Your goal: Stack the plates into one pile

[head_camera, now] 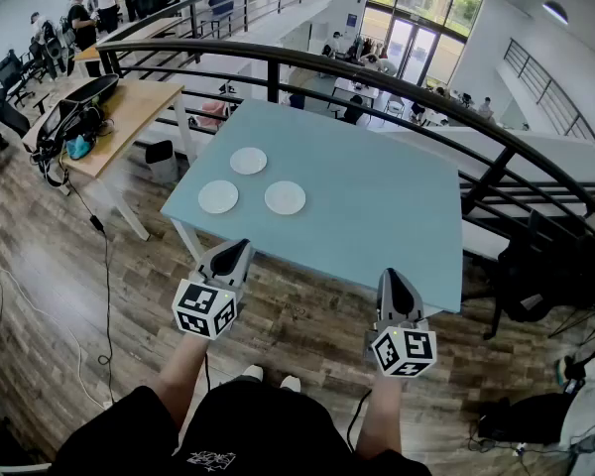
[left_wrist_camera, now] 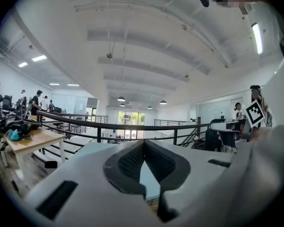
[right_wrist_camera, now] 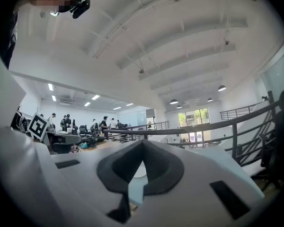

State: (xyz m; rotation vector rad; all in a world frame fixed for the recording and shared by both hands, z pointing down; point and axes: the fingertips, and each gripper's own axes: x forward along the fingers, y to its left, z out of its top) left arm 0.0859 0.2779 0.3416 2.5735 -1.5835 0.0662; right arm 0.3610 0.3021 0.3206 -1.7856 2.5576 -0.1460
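Three white plates lie apart on the blue table (head_camera: pixel 377 196): the far plate (head_camera: pixel 248 161) at the cluster's 12 o'clock, the left plate (head_camera: pixel 218 196) at 8, the right plate (head_camera: pixel 285 197) at 4. The left gripper (head_camera: pixel 234 250) and the right gripper (head_camera: pixel 394 284) hang short of the table's near edge, jaws together, holding nothing. The plates look thin, stiff, light and probably slick. Because they lie flat, pinching a near rim seems the surest hold.
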